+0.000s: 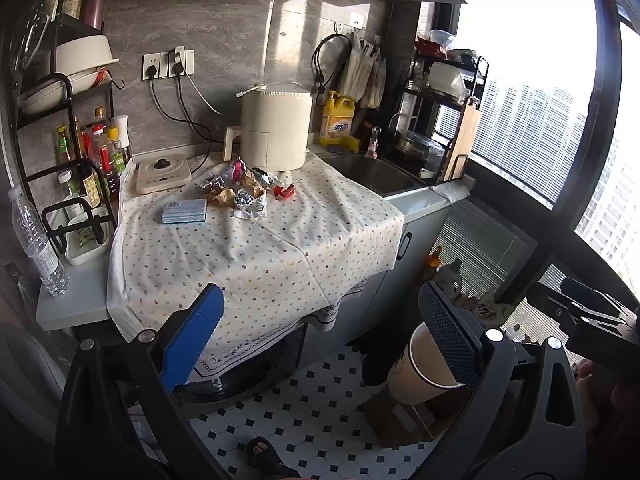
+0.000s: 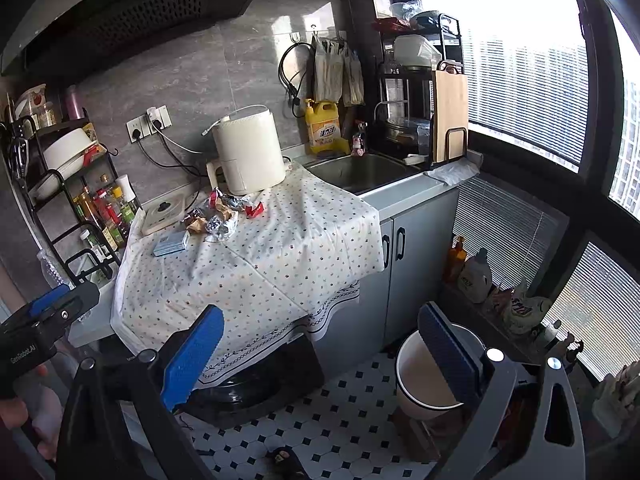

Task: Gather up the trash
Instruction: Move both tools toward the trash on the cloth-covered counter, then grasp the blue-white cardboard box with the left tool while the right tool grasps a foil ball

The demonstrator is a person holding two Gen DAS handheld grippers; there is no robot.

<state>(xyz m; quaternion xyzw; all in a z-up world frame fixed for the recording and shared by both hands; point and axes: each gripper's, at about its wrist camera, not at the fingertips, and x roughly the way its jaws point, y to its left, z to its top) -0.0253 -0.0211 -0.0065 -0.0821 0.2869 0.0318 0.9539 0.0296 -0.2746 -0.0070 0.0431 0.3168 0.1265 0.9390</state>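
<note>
**Trash on the cloth, both grippers held back**

Trash (image 1: 240, 190) lies in a loose heap of crumpled foil, brown paper and red wrappers on the dotted cloth (image 1: 256, 248), near its back edge and just in front of the cream appliance (image 1: 276, 128). A flat blue box (image 1: 184, 211) sits just left of the heap, also on the cloth. A small red wrapper (image 1: 285, 192) lies at the heap's right side. Behind the box, a white hob (image 1: 163, 172) rests by the wall, and a rack of bottles (image 1: 92, 152) stands to its left. A clear water bottle (image 1: 38, 242) stands at the counter's left edge. Right of the cloth is the sink (image 1: 372, 172), with a yellow jug (image 1: 337, 122) behind it.

On the tiled floor (image 2: 320, 412), a paper cup (image 2: 428, 376) stands on a low box, partly hidden by a finger in both views.

The left gripper (image 1: 320, 340) hangs well short of the heap, jaws spread wide with nothing between them. The right gripper (image 2: 320, 340) is likewise well back, jaws wide and empty.
</note>
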